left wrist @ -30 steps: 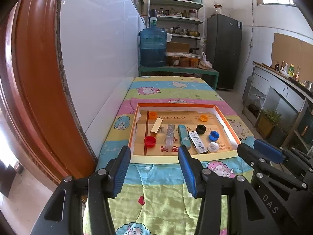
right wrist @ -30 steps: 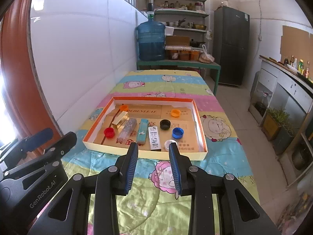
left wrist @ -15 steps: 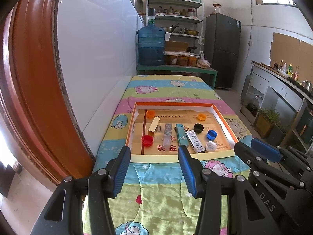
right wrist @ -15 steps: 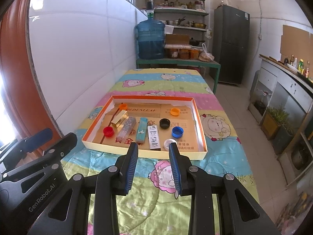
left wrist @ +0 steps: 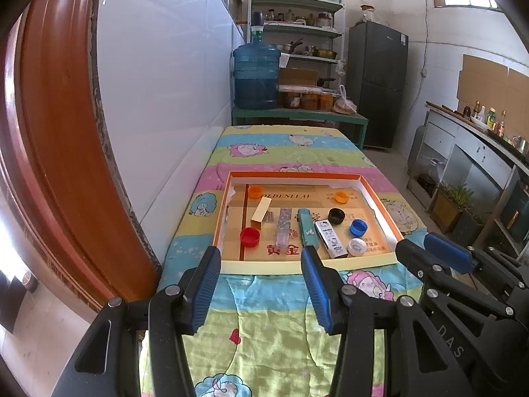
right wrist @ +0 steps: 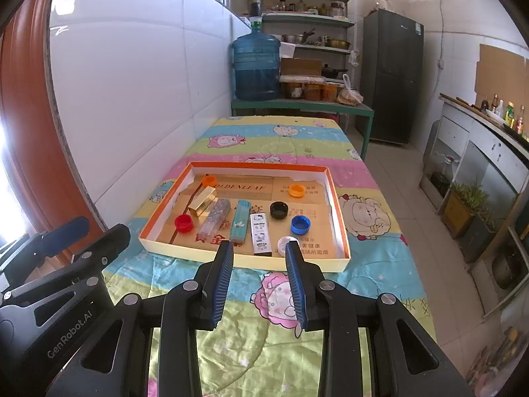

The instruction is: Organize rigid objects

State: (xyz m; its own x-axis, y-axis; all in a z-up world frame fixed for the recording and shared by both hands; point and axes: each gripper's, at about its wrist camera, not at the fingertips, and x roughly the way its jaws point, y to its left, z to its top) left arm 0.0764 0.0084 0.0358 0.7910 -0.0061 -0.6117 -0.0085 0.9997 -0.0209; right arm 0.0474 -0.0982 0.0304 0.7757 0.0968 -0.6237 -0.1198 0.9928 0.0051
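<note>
An orange-rimmed shallow box (left wrist: 307, 176) (right wrist: 340, 218) lies on a cartoon-print quilt. In it lie a gold box (left wrist: 261, 212) (right wrist: 202, 202), a clear glitter box (left wrist: 283, 226) (right wrist: 215, 216), a teal box (left wrist: 307, 231) (right wrist: 240, 221) and a white printed box (left wrist: 330, 238) (right wrist: 260, 234), plus red (left wrist: 249, 236) (right wrist: 183, 223), orange (left wrist: 255, 192), black (left wrist: 336, 215), blue (left wrist: 358, 227) and white (left wrist: 357, 246) bottle caps. My left gripper (left wrist: 261, 259) and right gripper (right wrist: 259, 254) are both open and empty, hovering short of the box's near rim.
A white tiled wall (left wrist: 158, 99) runs along the quilt's left side. A blue water jug (left wrist: 256, 76) stands on a green table behind it, with shelves and a dark fridge (left wrist: 377, 82). Counters line the right side beyond the floor aisle.
Both grippers have pulled back a little from the box, so it looks slightly smaller and farther. The objects in the box have not moved.
</note>
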